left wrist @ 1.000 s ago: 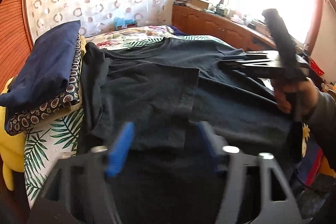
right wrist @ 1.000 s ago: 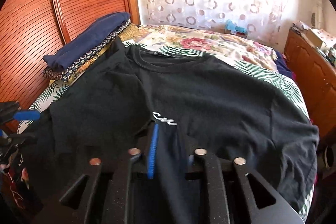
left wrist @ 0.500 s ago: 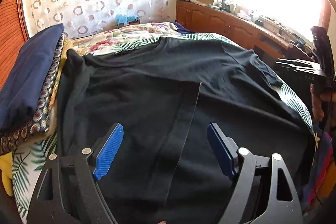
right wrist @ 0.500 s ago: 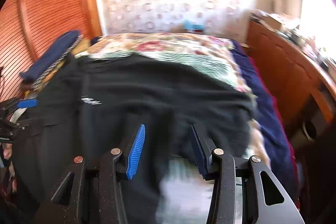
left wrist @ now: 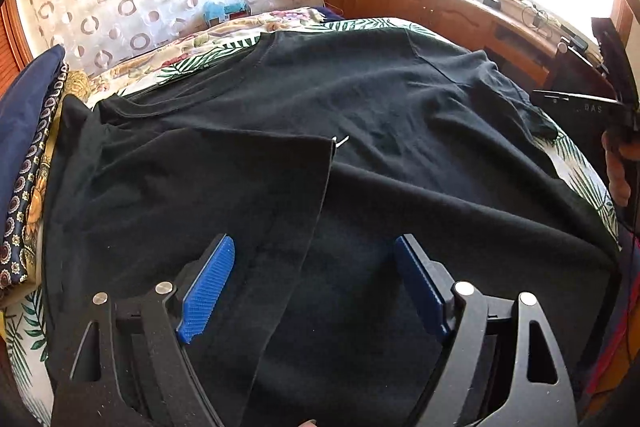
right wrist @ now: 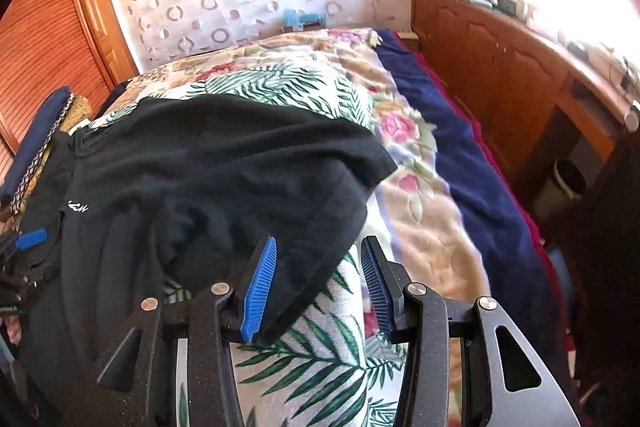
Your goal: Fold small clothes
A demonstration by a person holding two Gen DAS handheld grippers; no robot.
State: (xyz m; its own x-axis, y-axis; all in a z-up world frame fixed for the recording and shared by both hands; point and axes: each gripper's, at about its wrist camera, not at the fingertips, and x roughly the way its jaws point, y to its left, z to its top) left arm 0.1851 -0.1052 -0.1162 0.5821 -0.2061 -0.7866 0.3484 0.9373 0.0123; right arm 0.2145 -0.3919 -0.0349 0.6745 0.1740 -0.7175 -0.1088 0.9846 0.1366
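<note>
A black T-shirt (left wrist: 360, 115) lies spread across the bed (right wrist: 312, 83), its collar toward the far wall and one side already folded over the body, the folded edge running as a straight seam down the middle of the left wrist view. In the right wrist view its other sleeve (right wrist: 320, 187) reaches out over the palm-leaf bedspread (right wrist: 320, 355).

The left tool (left wrist: 312, 283) hangs over the folded part with its blue pads set wide and nothing between them but the cloth lying flat below; a second ago it sat closer in over the fold, and the view has since drawn back so that more of the shirt shows. The right tool (right wrist: 316, 283) stands half open at the sleeve's hem: the left pad (right wrist: 260, 291) is right at the edge of the black cloth, the other pad is over bare bedspread, and the cloth is not pinched. Its jaws have just been opening (a second ago they were nearly together over the middle of the shirt, by the small white print (right wrist: 78, 207)), and it has since swung out to the shirt's right edge.

Beside the shirt, against the slatted wooden wardrobe (right wrist: 36, 47), sits a stack of folded clothes (left wrist: 24, 147), dark blue on top. A wooden cabinet (left wrist: 440, 11) runs under the bright window.
</note>
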